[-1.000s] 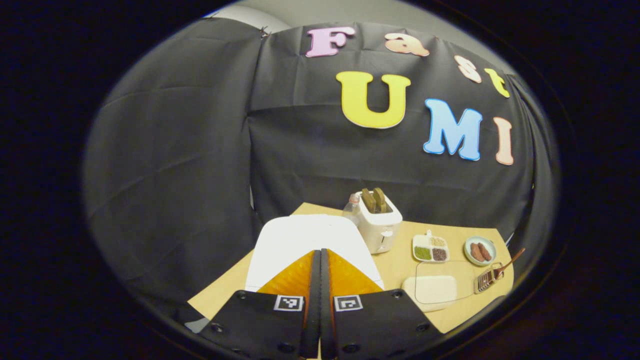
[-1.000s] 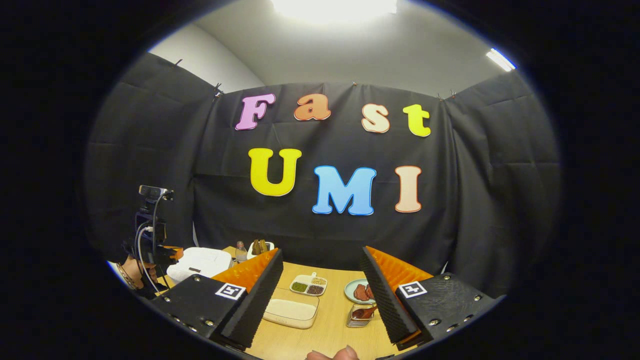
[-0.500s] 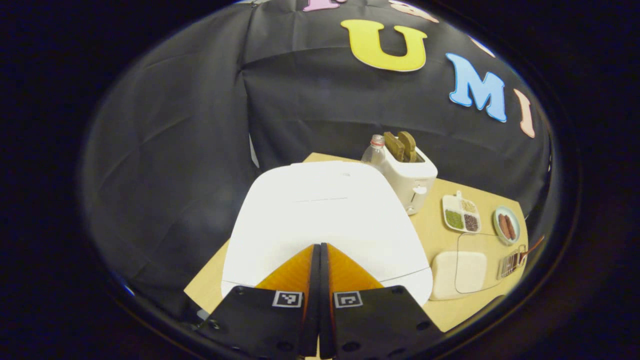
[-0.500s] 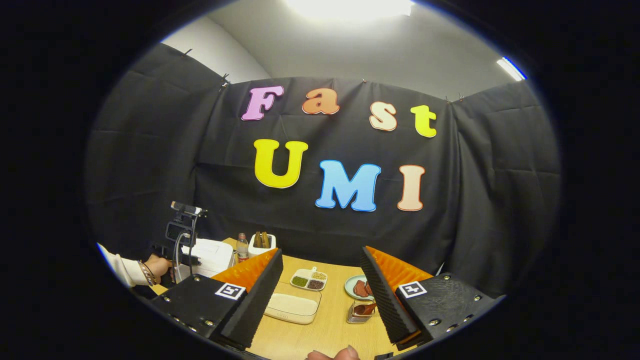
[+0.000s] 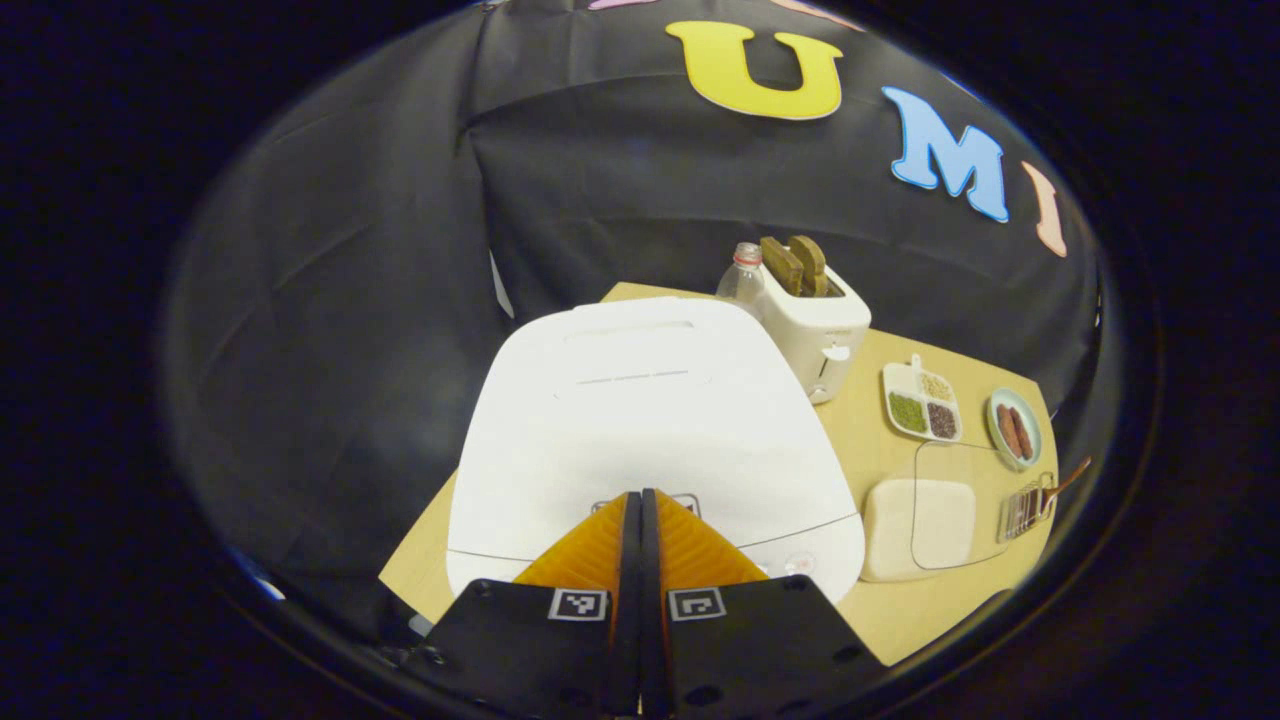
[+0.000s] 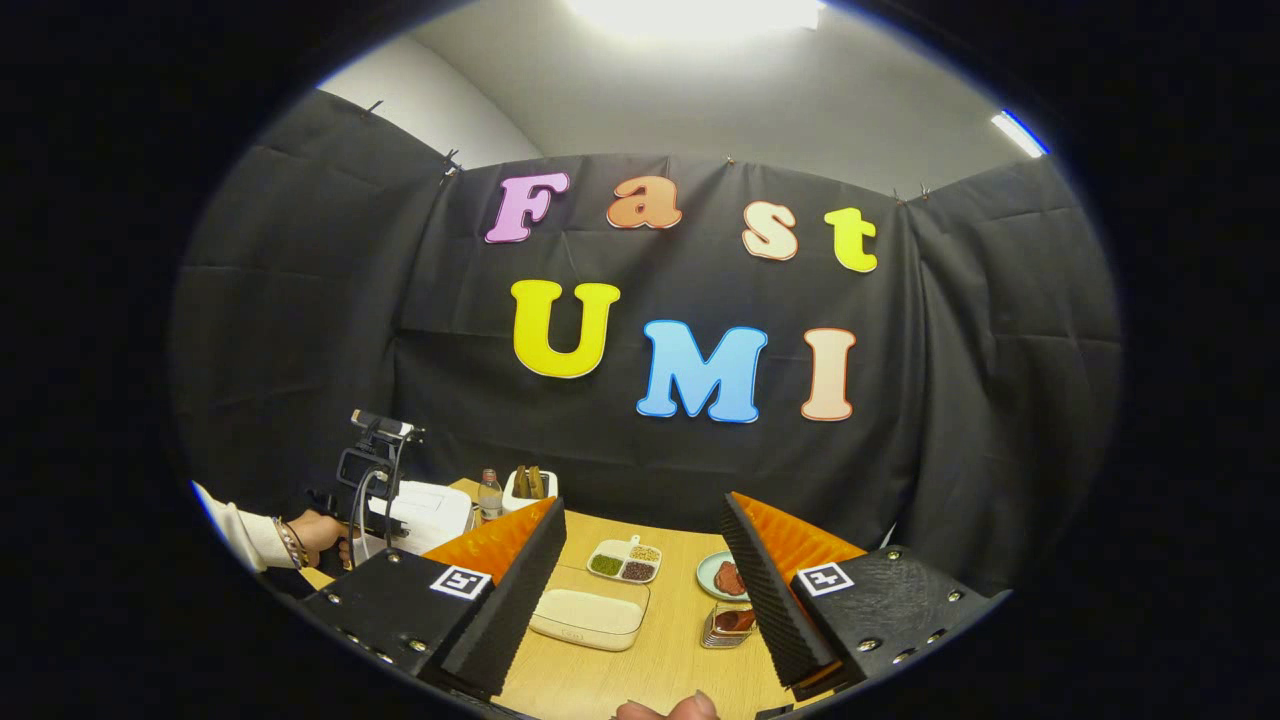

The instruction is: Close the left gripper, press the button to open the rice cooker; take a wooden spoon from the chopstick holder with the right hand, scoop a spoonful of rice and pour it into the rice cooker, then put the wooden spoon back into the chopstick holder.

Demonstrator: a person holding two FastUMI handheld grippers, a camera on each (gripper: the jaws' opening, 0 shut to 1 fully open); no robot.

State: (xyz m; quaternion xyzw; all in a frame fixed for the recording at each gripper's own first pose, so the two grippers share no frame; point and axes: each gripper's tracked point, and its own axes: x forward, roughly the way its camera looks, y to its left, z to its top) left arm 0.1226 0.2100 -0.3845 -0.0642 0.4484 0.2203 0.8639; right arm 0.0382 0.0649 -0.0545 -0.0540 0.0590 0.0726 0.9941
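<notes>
The white rice cooker (image 5: 640,410) stands with its lid down, just ahead of my left gripper (image 5: 640,497). That gripper is shut with nothing in it, and its tips hover at the button panel (image 5: 688,500) on the cooker's front edge. I cannot tell whether they touch. The wire chopstick holder (image 5: 1022,508) with the wooden spoon (image 5: 1066,481) stands at the table's right end, beside the clear rice box (image 5: 935,510). My right gripper (image 6: 642,505) is open and empty above the rice box (image 6: 590,615) and chopstick holder (image 6: 730,625). Far left stand the cooker (image 6: 428,505) and the left gripper (image 6: 375,470).
A white toaster (image 5: 812,322) with bread and a bottle (image 5: 742,275) stand behind the cooker. A divided dish of grains (image 5: 922,402) and a plate of sausages (image 5: 1013,428) lie toward the back right. A sleeved hand (image 6: 310,530) holds the left gripper. The black cloth wall closes the back.
My left gripper, still shut, has come down and in over the cooker's lid, so the front button panel now shows at its tips. The right gripper has hardly moved.
</notes>
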